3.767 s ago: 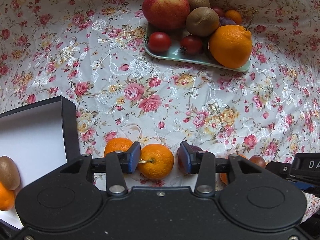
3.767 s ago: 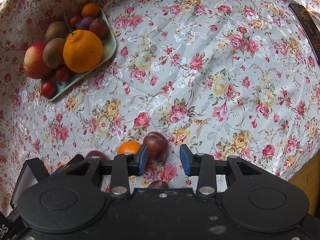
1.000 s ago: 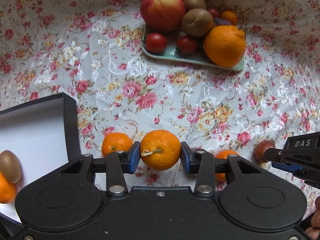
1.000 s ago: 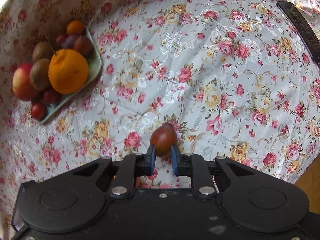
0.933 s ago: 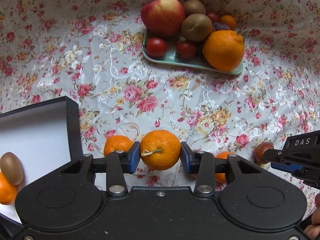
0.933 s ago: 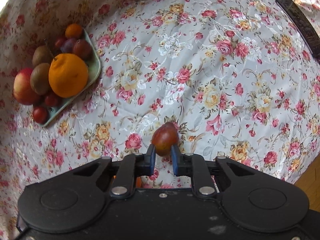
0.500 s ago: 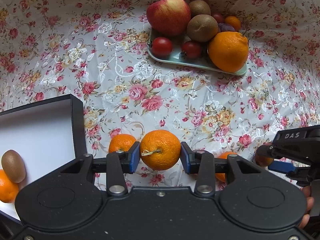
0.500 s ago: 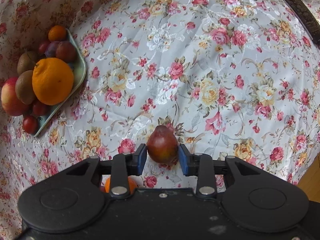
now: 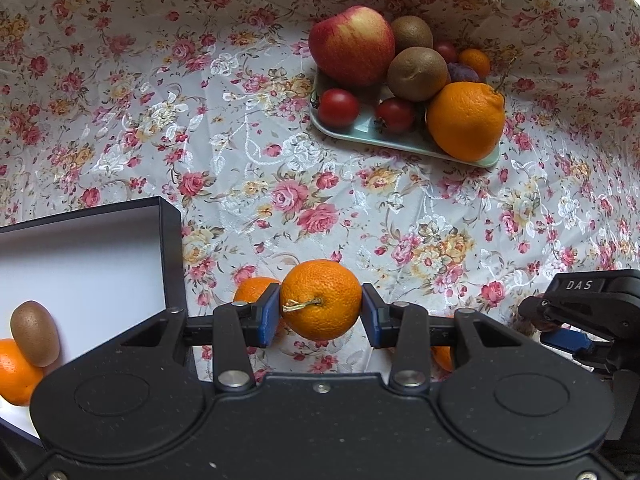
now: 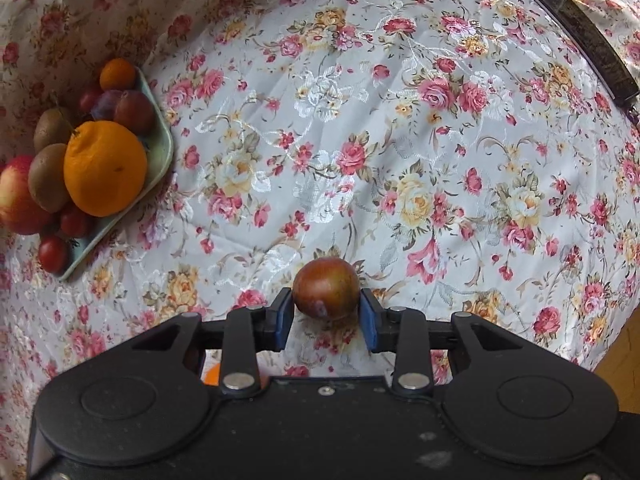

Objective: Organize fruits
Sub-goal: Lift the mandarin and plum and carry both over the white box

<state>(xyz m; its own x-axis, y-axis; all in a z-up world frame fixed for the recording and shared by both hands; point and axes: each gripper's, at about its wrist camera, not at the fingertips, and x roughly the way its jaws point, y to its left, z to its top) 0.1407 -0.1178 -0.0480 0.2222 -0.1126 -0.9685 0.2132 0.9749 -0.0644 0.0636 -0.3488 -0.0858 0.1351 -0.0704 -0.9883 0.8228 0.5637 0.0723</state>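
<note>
My left gripper is shut on a tangerine with a short stem, held just above the floral cloth. To its left stands a black box with a white inside, holding a kiwi and an orange. My right gripper is open. A dark red plum sits on the cloth between its blue pads, casting a shadow under itself. In the left wrist view the right gripper's body shows low at the right edge.
A pale green tray at the back holds an apple, kiwis, tomatoes, a large orange and small plums. Two more tangerines lie on the cloth behind my left fingers. A dark flat bar lies far right. The table edge is close on the right.
The right gripper's fingers have spread apart and the plum, pinched a second ago, now rests loose between them. The left gripper keeps the tangerine and has drifted slightly left.
</note>
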